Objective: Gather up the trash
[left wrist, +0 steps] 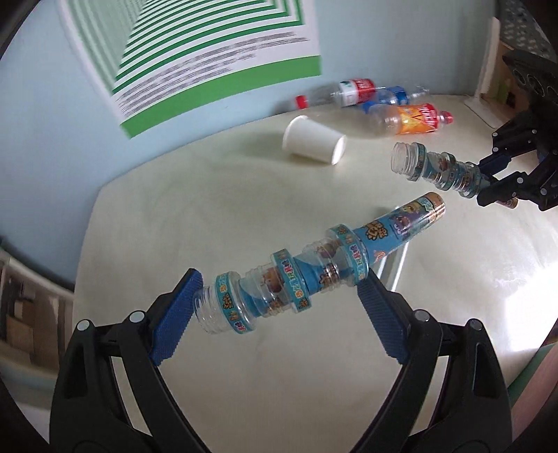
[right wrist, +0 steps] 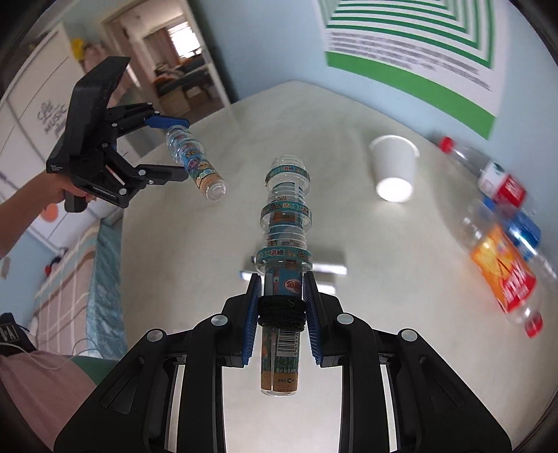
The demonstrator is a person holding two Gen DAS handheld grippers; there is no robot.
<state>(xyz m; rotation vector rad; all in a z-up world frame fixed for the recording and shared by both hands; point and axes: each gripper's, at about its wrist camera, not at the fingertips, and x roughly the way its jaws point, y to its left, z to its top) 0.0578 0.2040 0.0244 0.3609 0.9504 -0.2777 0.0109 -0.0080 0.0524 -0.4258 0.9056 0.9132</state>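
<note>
My left gripper is shut on a clear ribbed candy tube with blue labels, held crosswise above the pale table; it also shows in the right wrist view. My right gripper is shut on a second blue-labelled tube, pointing forward; it shows in the left wrist view. A white paper cup lies on its side on the table. Three plastic bottles lie near the wall: red-labelled, blue-labelled and orange-labelled.
A green-and-white striped poster hangs on the blue wall behind the table. A white stand and grey perforated crate sit at the table's far right. A bed and open doorway lie to the left.
</note>
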